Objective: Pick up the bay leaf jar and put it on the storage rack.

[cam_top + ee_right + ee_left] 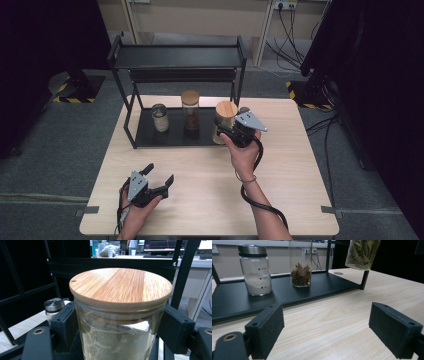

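My right gripper is shut on a glass jar of dried leaves with a bamboo lid, at the right end of the black shelf's lower tray. Its pads press the glass on both sides just under the lid. In the left gripper view the leaf jar hangs above the table beside the shelf's right post. A metal-lidded jar of white powder and a tall jar of star anise stand on the tray. My left gripper is open over the near left table.
The black two-tier shelf stands at the table's far side, with its upper tier bare. The wooden table stretches in front of it. A cable trails from the right gripper along the forearm. The metal-lidded jar also shows behind the leaf jar.
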